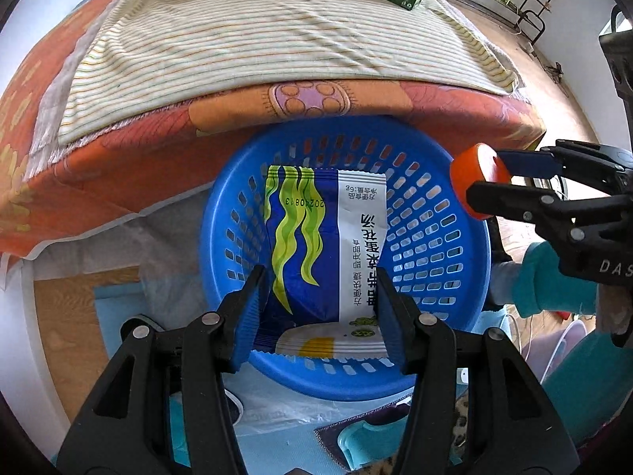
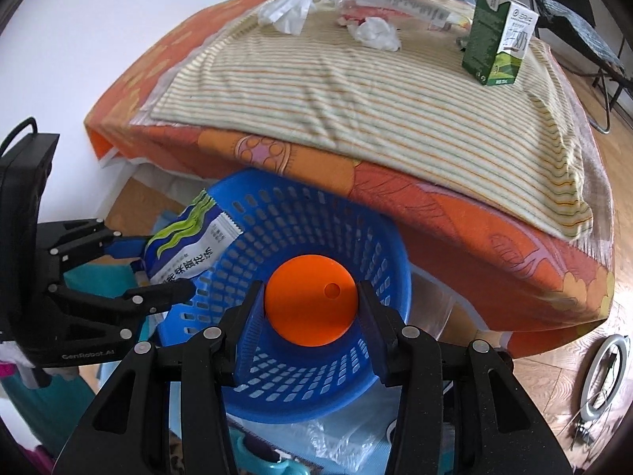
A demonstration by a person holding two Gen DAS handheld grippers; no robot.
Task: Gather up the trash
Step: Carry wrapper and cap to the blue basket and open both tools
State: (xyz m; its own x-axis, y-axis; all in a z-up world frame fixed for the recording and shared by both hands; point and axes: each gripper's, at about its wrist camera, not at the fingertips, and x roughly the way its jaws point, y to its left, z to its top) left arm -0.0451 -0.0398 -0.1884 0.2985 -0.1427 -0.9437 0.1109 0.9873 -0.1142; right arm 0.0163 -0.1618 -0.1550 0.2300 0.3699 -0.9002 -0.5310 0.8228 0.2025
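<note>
the packet [image 1: 320, 245], blue and white with green wavy stripes, sits pinched between the pads of the left hand-held gripper [image 1: 318, 316], its lower part clamped and its top standing up ahead of the fingertips. it hangs over the open mouth of the blue basket [image 1: 443, 316], which lies directly below and ahead of this gripper. in the right wrist view the same packet [image 2: 190, 249] shows at the basket's left rim, with the left hand-held gripper [image 2: 158, 267] closed around it from the left.

the orange lid [image 2: 308, 301], a round disc with a small hole near one edge, is clamped between the pads of the right hand-held gripper [image 2: 310, 316], flat face toward the camera. it too hovers above the basket [image 2: 300, 392], whose slotted wall shows below and around it. from the left wrist the lid [image 1: 474, 182] appears to the right, over the basket's right rim, gripped by the right hand-held gripper [image 1: 490, 180].

beyond both grippers, past the basket, rises the bed [image 2: 455, 213] with an orange patterned cover and a striped cloth [image 2: 356, 91] on top. far ahead on the cloth stand a green carton [image 2: 498, 35], crumpled white tissues [image 2: 376, 33] and a clear wrapper [image 2: 395, 0]. to the right of the right gripper is wooden floor [image 2: 554, 376] with a white ring [image 2: 605, 376] lying on it.
</note>
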